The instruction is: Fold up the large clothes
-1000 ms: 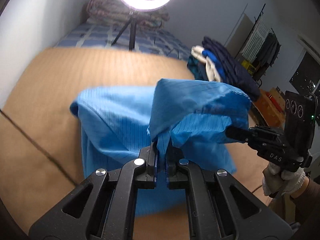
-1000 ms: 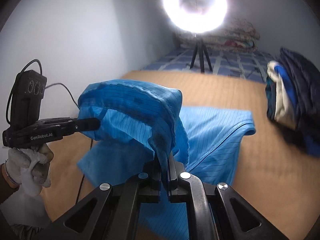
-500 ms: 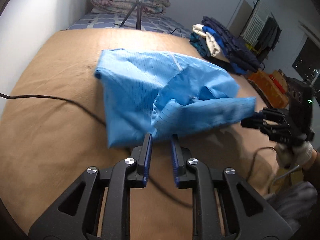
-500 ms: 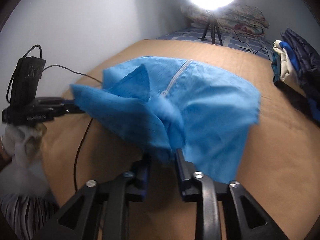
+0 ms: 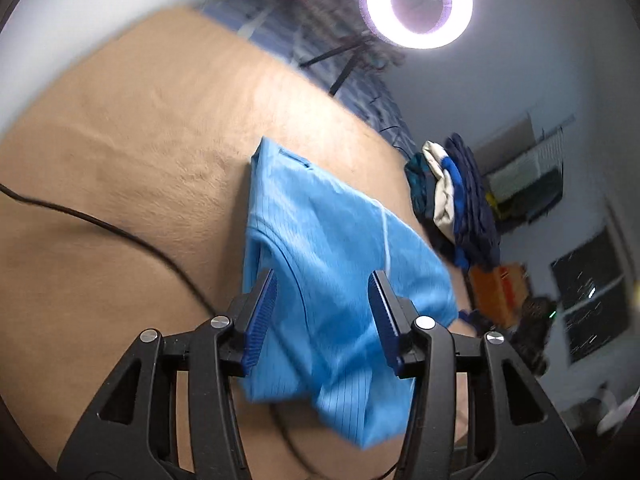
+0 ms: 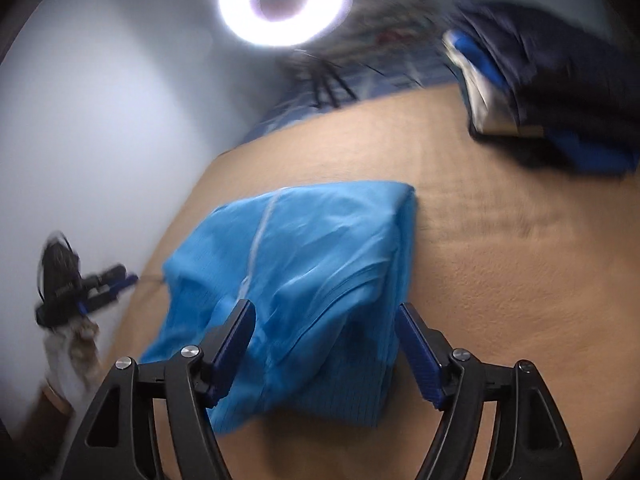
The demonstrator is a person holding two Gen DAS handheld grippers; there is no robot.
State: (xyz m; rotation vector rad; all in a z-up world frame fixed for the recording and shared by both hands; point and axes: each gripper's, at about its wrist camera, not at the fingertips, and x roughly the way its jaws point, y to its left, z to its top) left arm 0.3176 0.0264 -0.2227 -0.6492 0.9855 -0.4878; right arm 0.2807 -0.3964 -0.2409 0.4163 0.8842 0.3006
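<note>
A bright blue garment (image 5: 336, 264) with fine pinstripes and a pale zip lies folded over on the tan bed cover (image 5: 132, 152). My left gripper (image 5: 322, 284) hovers over its near edge, jaws opening, pads clear of the cloth. In the right wrist view the same garment (image 6: 312, 264) lies bunched on the cover, and my right gripper (image 6: 324, 316) stands over it with jaws opening wide, nothing pinched. The left gripper (image 6: 96, 288) also shows at the far left, held by a gloved hand (image 6: 72, 344). Both views are blurred by motion.
A pile of dark blue, white and teal clothes (image 5: 456, 200) sits at the cover's far right edge (image 6: 552, 92). A black cable (image 5: 104, 228) crosses the cover on the left. A ring light (image 5: 418, 0) on a tripod stands behind, with a patterned blue bed.
Both grippers let go of the blue garment and opened. The garment dropped from being held up to lying on the cover. Both views rolled and the hands pulled back and down.
</note>
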